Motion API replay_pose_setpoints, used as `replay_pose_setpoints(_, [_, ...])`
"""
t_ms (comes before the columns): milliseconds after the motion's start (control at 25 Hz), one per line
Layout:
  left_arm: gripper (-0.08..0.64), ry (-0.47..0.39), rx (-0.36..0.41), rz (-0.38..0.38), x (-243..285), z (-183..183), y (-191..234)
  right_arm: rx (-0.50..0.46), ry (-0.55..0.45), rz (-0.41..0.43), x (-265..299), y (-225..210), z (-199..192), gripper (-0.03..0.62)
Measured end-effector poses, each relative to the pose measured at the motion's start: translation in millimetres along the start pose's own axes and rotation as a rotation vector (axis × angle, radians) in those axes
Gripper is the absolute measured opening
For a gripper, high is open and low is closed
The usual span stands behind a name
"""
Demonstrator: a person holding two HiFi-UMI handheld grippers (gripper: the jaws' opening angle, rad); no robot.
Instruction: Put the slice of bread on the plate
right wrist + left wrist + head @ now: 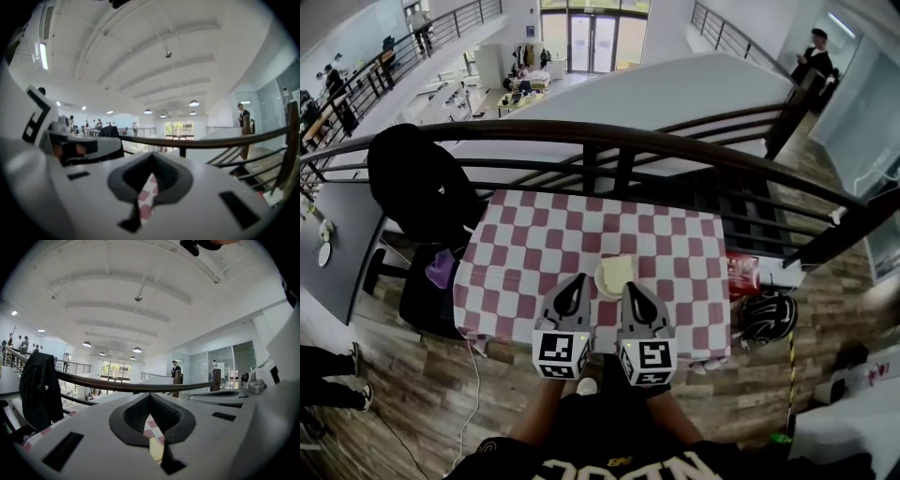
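Left gripper [578, 279]: we find the jaws clenched, nothing held.
Right gripper [629, 287]: likewise clenched, empty.
Slice of bread [618, 272]: on the plate [600, 281], just ahead, between both tips.
Advice: we judge placement done; withdraw without touching it.

red-and-white checked table [525, 253], plate [601, 281] near its front edge, bread slice [620, 271] on plate

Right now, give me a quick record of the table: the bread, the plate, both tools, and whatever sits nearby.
Table cover: checked cloth, red and white
Plate: on the cloth, just beyond the tool tips
Bread slice: lying on the plate
Left tool: shut, nothing between its jaws
Right tool: shut, nothing between its jaws
Nearby: black jacket left of the table, helmet right of it
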State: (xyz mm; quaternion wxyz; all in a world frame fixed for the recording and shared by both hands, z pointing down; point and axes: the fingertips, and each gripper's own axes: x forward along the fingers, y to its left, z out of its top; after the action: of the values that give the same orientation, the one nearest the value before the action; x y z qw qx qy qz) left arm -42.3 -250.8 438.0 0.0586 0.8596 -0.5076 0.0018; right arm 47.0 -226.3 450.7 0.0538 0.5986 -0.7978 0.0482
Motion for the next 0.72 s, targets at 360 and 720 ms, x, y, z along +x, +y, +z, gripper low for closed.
replay_pose_setpoints(360, [0.017,-0.003,0.036,-0.043,-25.4,-6.8,-21.5,-0.02,-0.004,-0.061,-32.1,3.4,-2.9,0.015])
replay_pose_setpoints(720, [0.017,0.004,0.001,-0.042,-42.4,-13.8,-21.6,-0.032,0.002,-0.088,-45.4,5.1,-4.7,0.015])
